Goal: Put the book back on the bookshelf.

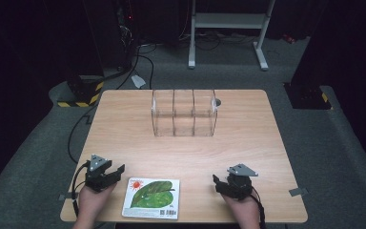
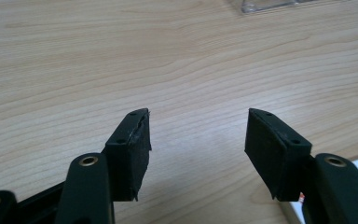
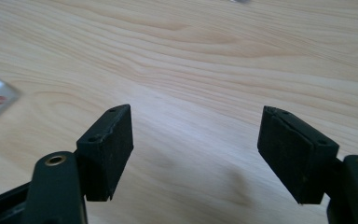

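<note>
Flat white book (image 1: 151,198) with green leaf cover

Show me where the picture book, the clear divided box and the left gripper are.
picture book (image 1: 151,198), high view, on the green leaf of its cover.
clear divided box (image 1: 184,113), high view, on its middle compartment.
left gripper (image 1: 117,170), high view, between its open jaws.
</note>
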`<state>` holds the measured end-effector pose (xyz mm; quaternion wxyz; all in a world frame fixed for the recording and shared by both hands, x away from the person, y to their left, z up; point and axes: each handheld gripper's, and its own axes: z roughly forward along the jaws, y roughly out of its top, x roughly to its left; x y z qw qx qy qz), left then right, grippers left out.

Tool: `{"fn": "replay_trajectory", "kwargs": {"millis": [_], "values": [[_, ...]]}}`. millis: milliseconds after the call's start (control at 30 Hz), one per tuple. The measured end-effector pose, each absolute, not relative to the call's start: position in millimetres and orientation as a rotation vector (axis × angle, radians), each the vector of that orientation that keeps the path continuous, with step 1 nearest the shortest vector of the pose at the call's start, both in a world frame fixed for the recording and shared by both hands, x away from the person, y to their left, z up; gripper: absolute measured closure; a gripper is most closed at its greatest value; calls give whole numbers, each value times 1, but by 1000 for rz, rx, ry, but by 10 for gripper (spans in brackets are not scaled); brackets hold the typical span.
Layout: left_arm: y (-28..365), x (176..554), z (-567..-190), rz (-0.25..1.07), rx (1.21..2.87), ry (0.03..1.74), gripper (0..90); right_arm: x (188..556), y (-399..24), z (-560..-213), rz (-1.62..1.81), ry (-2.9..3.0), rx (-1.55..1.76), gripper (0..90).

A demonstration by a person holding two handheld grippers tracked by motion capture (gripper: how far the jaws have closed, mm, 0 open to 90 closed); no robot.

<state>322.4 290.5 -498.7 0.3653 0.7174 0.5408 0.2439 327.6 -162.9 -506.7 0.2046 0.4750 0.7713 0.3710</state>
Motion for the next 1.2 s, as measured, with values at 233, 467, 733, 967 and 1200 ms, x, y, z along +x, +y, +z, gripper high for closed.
{"fn": "replay_trajectory", "kwargs": {"millis": [233, 467, 733, 967, 1200], "values": [[278, 313, -487, 667, 1851, 1336, 386, 314, -129, -501, 1100, 2229, 1241, 291], [267, 302, -473, 643, 1891, 1306, 345, 303, -103, -495, 1155, 2277, 1188, 288], [270, 277, -496, 524, 1862, 1350, 329, 291, -82, -493, 1224, 2331, 1144, 288], [262, 267, -501, 464, 1915, 1307, 326, 283, -65, -500, 1232, 2389, 1107, 296], [256, 255, -513, 372, 1922, 1333, 308, 277, -53, -508, 1245, 2444, 1149, 307]]}}
